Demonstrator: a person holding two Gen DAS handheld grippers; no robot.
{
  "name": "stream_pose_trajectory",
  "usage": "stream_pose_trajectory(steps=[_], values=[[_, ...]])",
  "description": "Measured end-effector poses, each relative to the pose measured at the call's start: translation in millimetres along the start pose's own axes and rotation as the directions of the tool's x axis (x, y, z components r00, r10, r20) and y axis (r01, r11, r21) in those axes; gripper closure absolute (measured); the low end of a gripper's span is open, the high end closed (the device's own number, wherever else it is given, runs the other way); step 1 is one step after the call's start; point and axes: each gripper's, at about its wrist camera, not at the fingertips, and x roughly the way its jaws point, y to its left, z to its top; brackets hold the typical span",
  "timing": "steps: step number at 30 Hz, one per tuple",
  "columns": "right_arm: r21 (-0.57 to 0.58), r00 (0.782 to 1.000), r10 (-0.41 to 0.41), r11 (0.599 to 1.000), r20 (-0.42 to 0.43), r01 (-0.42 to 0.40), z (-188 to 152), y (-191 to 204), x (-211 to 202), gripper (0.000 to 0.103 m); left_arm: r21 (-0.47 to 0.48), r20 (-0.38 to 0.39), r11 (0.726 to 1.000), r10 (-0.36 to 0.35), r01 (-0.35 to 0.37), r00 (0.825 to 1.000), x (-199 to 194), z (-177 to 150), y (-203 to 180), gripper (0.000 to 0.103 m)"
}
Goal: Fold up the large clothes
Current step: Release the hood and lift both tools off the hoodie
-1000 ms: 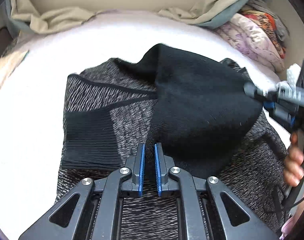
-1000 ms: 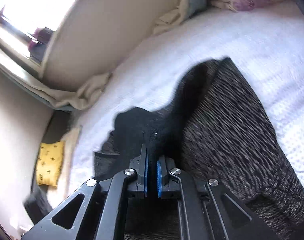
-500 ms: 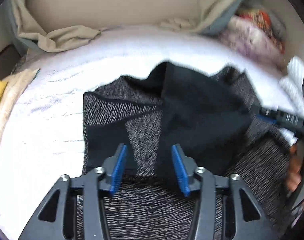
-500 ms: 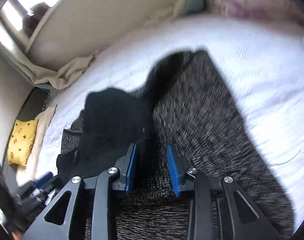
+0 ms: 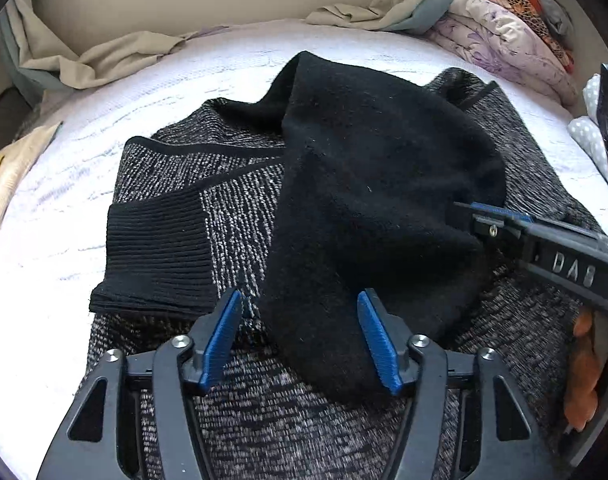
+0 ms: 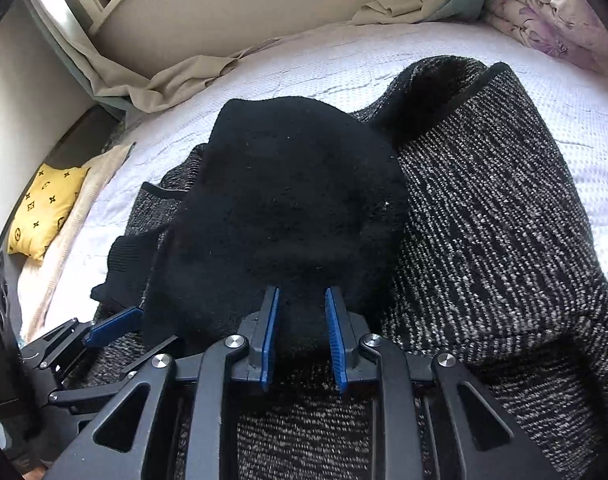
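Both hand-held grippers, left (image 5: 300,338) and right (image 6: 302,338), released sweater (image 5: 375,200), now open; sweater's near hem cut off.

- Left hand-held gripper (image 5: 300,336): black angular linkage frame with triangular cut-outs, silver pivot screws, ribbed blue pads (image 5: 377,342).
- Right hand-held gripper (image 6: 302,334): same black frame, blue pads, silver screws; white "DAS" lettering on its side at right of the left view.
- Bare fingers (image 5: 581,384), lower right.
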Motion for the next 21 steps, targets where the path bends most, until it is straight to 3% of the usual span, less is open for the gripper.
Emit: stream_pose_trajectory(steps=[4, 7, 9, 10, 16, 21], values=[[-0.094, 0.995, -0.099, 0.990, 0.012, 0.100, -3, 18, 5, 0.084, -0.027, 0.009, 1.000, 0.016, -0.016, 1.000, 0, 4, 2, 0.033], [-0.105, 0.995, -0.098, 0.990, -0.008, 0.097, 1, 22, -7, 0.073, -0.006, -0.001, 0.999, 0.043, -0.043, 0.999, -18, -4, 6, 0.027], [-0.080, 0.997, -0.079, 0.994, 0.013, 0.079, -2, 18, -29, 0.058, 0.000, 0.001, 0.999, 0.053, -0.053, 0.999, -32, -17, 11, 0.025], [-0.076, 0.997, -0.078, 0.994, 0.027, 0.080, -6, 16, -39, 0.056, -0.004, -0.005, 0.998, 0.059, -0.059, 0.998, -38, -24, 14, 0.024], [-0.137, 0.990, -0.138, 0.981, 0.010, 0.138, -56, 7, -85, 0.054, -0.038, -0.089, 0.996, 0.083, -0.086, 0.993, -59, -70, 25, 0.018], [-0.171, 0.979, -0.196, 0.968, -0.047, 0.186, -91, 5, -78, 0.047, -0.062, -0.103, 0.992, 0.101, -0.108, 0.989, -51, -97, 25, 0.014]])
